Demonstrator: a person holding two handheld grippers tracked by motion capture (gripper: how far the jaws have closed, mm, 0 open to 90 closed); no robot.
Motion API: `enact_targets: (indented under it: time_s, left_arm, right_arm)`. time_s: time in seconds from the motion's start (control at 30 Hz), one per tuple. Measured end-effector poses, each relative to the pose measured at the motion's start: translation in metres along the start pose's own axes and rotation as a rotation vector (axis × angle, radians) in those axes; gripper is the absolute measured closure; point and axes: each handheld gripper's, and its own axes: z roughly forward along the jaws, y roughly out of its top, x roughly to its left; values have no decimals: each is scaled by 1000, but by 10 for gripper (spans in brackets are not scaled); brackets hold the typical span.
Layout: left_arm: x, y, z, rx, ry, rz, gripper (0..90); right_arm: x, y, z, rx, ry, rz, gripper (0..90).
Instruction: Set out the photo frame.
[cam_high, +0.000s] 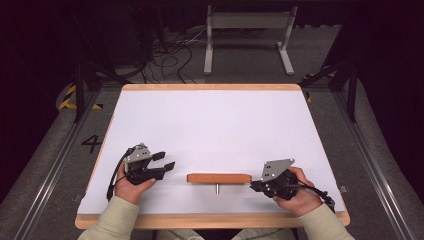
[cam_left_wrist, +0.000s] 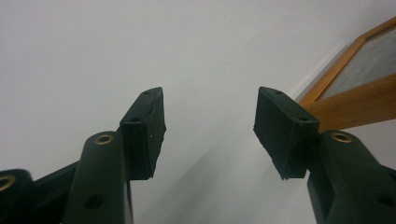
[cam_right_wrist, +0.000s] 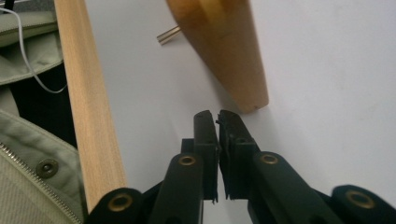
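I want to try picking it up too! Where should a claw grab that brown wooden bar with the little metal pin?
Probably around the middle of the brown wooden bar, coming from above, jaws across its narrow width. It lies flat and long, and the small metal pin sticks out toward the person, so grip just beside it.

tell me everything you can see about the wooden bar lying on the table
The wooden bar is a long, smooth block of orange-brown wood, lying flat near the front edge of the white table, between the two grippers. A short metal pin sticks out of its near side. In the right gripper view its end looks rounded. The right gripper, jaws shut, sits just off that end; nothing grips the bar.
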Motion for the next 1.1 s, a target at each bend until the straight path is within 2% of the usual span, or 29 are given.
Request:
enact_targets:
  time_s: [0.17,0.3,0.53,0.63,0.9,1.03,1.1]
  left_arm:
    - [0,0,1,1,8,-4,421]
    - [1,0,0,-7,15,-6,406]
    - [1,0,1,-3,3,-12,401]
    - [1,-1,2,-5,1,-8,401]
    - [1,-2,1,-3,-3,-14,404]
    - [1,-2,0,-3,5,-1,403]
    - [0,-3,0,-1,5,-7,401]
  right_arm:
    - [2,2,7,11,24,-11,900]
    - [2,1,11,14,18,6,900]
    - [2,0,24,18,15,33,900]
    - [1,-2,29,6,11,60,900]
    - [-2,-3,36,-32,-39,141,900]
    - [-9,-2,37,-56,-51,182,900]
    - [-13,-1,37,-75,-49,205,900]
